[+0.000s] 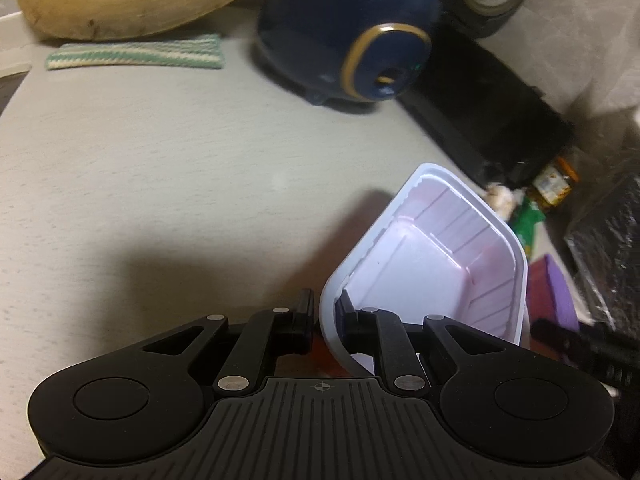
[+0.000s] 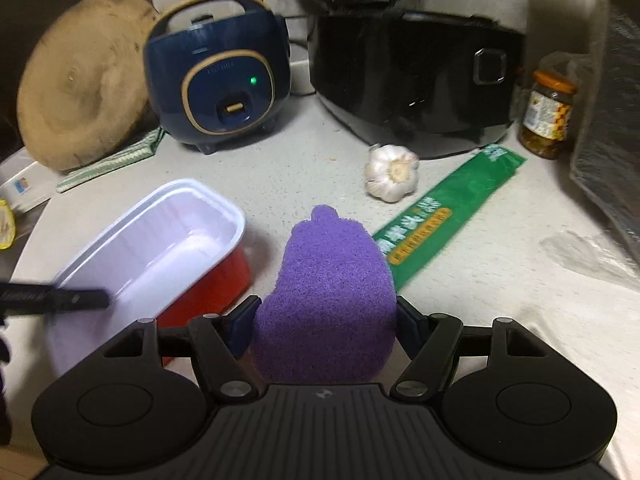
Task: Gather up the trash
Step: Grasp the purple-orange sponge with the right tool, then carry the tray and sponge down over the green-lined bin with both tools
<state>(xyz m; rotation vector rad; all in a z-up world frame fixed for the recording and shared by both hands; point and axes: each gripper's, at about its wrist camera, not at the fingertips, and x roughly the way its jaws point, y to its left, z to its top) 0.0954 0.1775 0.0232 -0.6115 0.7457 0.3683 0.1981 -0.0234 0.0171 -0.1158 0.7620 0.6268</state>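
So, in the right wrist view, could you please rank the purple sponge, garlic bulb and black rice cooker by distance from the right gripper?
1. Purple sponge, held in the right gripper.
2. White garlic bulb, ahead, slightly right.
3. Black rice cooker, at the back.

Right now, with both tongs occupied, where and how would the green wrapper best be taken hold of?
Judging by its pose, grip the green wrapper at its near end, beside the purple sponge. It lies flat, long and thin on the counter, so come from above, fingers straddling its narrow width; the far end sits close under the black cooker.
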